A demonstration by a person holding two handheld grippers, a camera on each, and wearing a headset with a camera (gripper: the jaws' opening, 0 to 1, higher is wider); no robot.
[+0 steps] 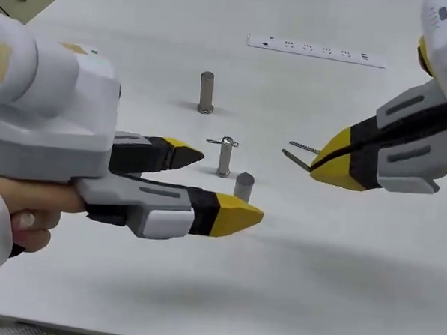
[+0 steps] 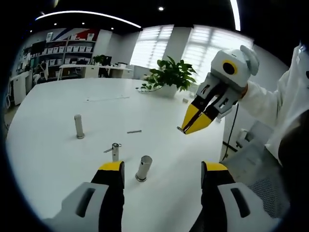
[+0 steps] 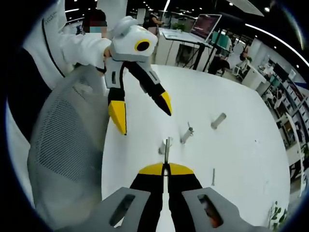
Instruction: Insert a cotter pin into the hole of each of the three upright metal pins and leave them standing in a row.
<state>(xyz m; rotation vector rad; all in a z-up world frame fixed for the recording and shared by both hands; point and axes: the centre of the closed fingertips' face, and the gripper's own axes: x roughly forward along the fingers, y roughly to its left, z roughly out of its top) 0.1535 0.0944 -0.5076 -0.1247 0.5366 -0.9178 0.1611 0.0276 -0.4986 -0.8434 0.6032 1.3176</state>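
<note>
Gripping cotter pin (image 1: 302,148) level in right tool (image 1: 316,166), pointing left at bare nearest metal pin (image 1: 243,186); left tool (image 1: 228,184) spread wide near it.

Three upright metal pins (image 1: 243,185) in line, cotter pin (image 1: 222,143) through the middle pin (image 1: 224,160)

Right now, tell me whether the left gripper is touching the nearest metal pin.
Apart. The left gripper view shows the nearest metal pin standing between the left gripper's open jaws, bare table on both sides of it.
</note>
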